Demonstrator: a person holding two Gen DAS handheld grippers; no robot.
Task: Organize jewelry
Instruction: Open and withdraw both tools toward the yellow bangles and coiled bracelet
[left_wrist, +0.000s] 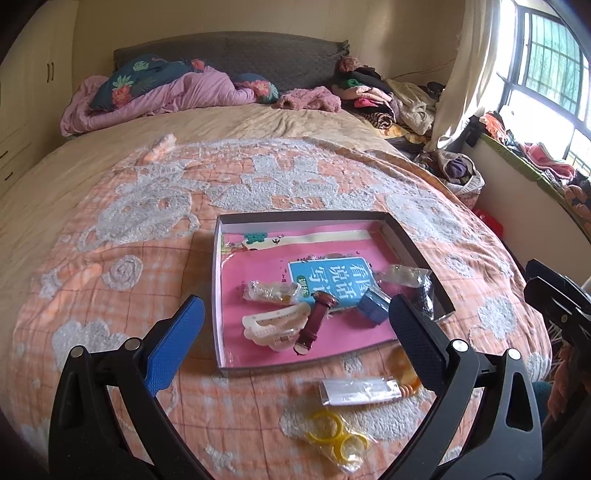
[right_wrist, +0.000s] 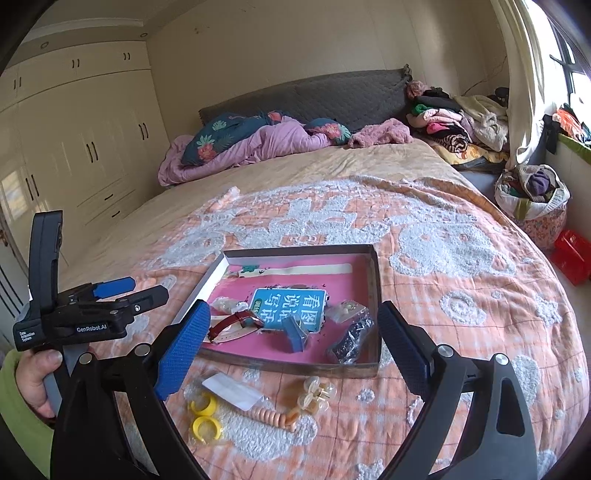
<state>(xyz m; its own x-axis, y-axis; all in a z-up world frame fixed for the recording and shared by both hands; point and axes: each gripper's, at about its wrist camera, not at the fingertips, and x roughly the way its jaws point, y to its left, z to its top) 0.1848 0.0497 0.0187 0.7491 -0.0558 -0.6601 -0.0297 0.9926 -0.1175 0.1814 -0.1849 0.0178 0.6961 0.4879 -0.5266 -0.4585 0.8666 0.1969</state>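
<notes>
Both grippers are held wide apart, nothing clamped: the left gripper (left_wrist: 295, 332) and the right gripper (right_wrist: 295, 347). Below the tray (right_wrist: 373, 280), at lower centre, yellow rings (right_wrist: 205, 417) lie bagged on the bedspread (right_wrist: 461, 266) — judged light, stiff, slippery in film — best taken by the bag's edge.

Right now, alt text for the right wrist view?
Open right claw hovers over a shallow pink-lined cardboard tray of jewelry on an orange quilted bed. Yellow plastic rings lie outside it; the open left claw hangs left.
</notes>
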